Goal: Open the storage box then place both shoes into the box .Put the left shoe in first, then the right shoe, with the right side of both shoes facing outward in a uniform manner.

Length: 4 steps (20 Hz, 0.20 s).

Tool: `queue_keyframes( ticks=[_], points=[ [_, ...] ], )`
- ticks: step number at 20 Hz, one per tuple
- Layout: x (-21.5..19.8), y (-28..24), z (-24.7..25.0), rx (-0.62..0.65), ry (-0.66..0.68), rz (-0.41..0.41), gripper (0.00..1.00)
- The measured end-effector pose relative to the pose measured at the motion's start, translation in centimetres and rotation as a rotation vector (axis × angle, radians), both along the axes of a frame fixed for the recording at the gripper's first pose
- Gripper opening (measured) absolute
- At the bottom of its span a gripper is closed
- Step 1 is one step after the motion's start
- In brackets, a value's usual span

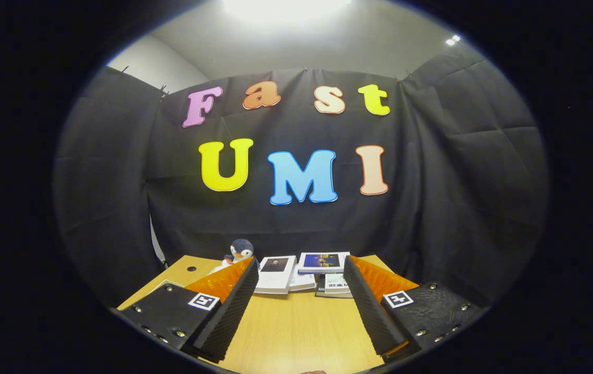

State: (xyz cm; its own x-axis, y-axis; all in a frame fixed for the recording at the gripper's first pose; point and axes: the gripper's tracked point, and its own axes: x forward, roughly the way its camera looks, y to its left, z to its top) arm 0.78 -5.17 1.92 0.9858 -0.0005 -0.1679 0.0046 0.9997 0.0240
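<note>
The gripper (299, 267) was held level above a wooden table (296, 332), looking straight ahead along the tabletop toward the black cloth wall (296, 223) at the back of the booth. Its two fingers (234, 306) stood wide apart, with nothing between them but bare tabletop; neither finger touched anything.

Neither the storage box nor the shoes could be made out among the things ahead, so their place relative to the fingers could not be told.

Beyond the fingertips, at the far edge of the table against the wall, lay a loose cluster of books (275, 272). One pale book with a dark square on its cover sat just ahead of the left finger's tip; a second book (323, 261) with a blue picture on its cover lay beside it, toward the right finger, resting on other flat printed things. A small penguin toy (240, 251) stood upright behind the left fingertip, close to the wall. A small dark hole (191, 269) showed in the tabletop to the left of the penguin.
</note>
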Motion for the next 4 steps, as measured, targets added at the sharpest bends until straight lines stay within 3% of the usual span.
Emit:
queue_keyframes(
  ticks=[4],
  points=[
    [-0.2, -1.5, 0.2, 0.02, -0.024, -0.028, 0.99]
  ],
)
